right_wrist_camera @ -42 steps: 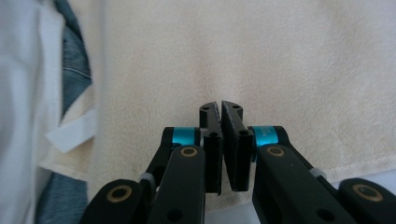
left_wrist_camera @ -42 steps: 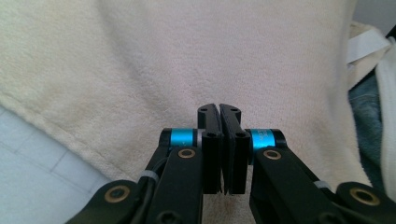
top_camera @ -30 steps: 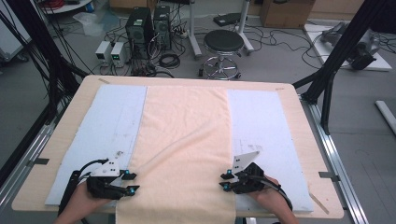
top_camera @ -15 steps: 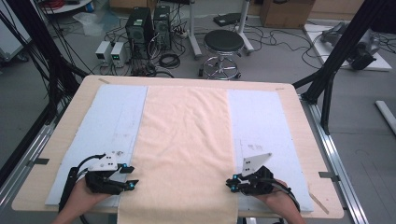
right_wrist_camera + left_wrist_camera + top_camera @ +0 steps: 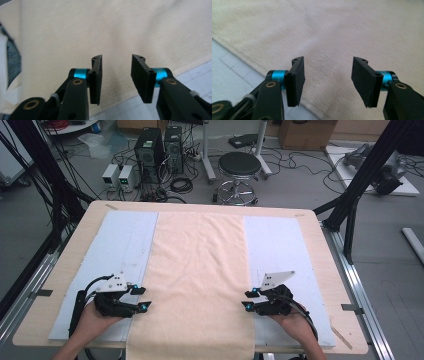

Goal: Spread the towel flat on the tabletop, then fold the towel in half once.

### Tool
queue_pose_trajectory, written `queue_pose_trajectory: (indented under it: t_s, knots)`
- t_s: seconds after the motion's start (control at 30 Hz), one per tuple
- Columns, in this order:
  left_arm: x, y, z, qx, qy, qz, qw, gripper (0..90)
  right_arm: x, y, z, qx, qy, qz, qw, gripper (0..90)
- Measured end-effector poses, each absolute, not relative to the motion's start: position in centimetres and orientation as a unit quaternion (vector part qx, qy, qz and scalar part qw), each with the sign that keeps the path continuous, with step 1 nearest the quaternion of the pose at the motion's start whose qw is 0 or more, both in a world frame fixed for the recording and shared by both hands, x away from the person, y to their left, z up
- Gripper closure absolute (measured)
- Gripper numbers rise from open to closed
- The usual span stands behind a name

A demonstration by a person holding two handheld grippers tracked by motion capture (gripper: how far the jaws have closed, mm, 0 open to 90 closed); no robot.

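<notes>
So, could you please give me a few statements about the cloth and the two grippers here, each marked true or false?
1. The cream cloth lies spread flat down the middle of the table. True.
2. The left gripper is clamped on the cloth's edge. False: its jaws have just been opening, and the left gripper view shows them apart with nothing between them.
3. The right gripper sits at the cloth's right edge, near the person's end. True.
4. The cloth is folded in half. False: it is one flat layer, its near end hanging over the table's edge.
5. Pale blue sheets flank the cloth on both sides. True.
6. The right gripper holds the cloth lifted. False: its jaws have just been opening, with nothing between them.
</notes>
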State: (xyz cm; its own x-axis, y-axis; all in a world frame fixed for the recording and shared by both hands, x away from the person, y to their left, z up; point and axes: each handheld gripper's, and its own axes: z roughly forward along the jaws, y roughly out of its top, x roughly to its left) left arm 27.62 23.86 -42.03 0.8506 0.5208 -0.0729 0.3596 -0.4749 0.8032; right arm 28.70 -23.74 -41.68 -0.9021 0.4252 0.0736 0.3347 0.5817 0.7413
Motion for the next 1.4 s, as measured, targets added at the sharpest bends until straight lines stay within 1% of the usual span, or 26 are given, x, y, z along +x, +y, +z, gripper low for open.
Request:
queue_pose_trajectory:
  t_s: [0.17,0.27,0.3,0.5,0.73,0.87,0.97,1.07,1.27,1.4]
  knots:
    - [29.3,23.8,-41.6,0.843,0.276,0.092,0.452,36.7,30.0,-23.8,-41.2,0.242,0.874,0.413,0.077,44.1]
    - [30.2,23.8,-41.3,0.837,0.291,0.099,0.452,31.6,31.0,-23.8,-40.9,0.260,0.865,0.421,0.085,34.4]
    - [30.4,23.8,-41.1,0.833,0.300,0.100,0.455,29.5,31.3,-23.8,-40.7,0.267,0.862,0.423,0.084,33.1]
    - [31.7,23.9,-40.2,0.823,0.312,0.108,0.462,25.6,33.3,-23.6,-39.7,0.285,0.849,0.432,0.102,25.2]
    - [32.9,24.0,-39.3,0.815,0.323,0.114,0.468,22.5,35.3,-22.7,-38.3,0.284,0.842,0.444,0.109,23.6]
    - [33.6,24.2,-38.6,0.817,0.327,0.121,0.460,22.8,36.0,-22.2,-37.6,0.275,0.845,0.446,0.106,23.0]
    - [34.2,24.2,-38.2,0.815,0.328,0.117,0.463,22.8,36.3,-21.9,-37.6,0.273,0.846,0.444,0.109,22.9]
    - [34.9,23.9,-37.9,0.823,0.327,0.117,0.450,23.0,36.8,-21.8,-37.7,0.274,0.848,0.440,0.107,23.0]
    - [36.9,22.9,-37.4,0.825,0.324,0.112,0.450,24.1,38.2,-21.6,-38.3,0.282,0.847,0.440,0.095,23.2]
    - [38.7,22.8,-37.0,0.821,0.330,0.104,0.455,25.0,39.6,-21.2,-37.5,0.279,0.855,0.426,0.098,23.5]
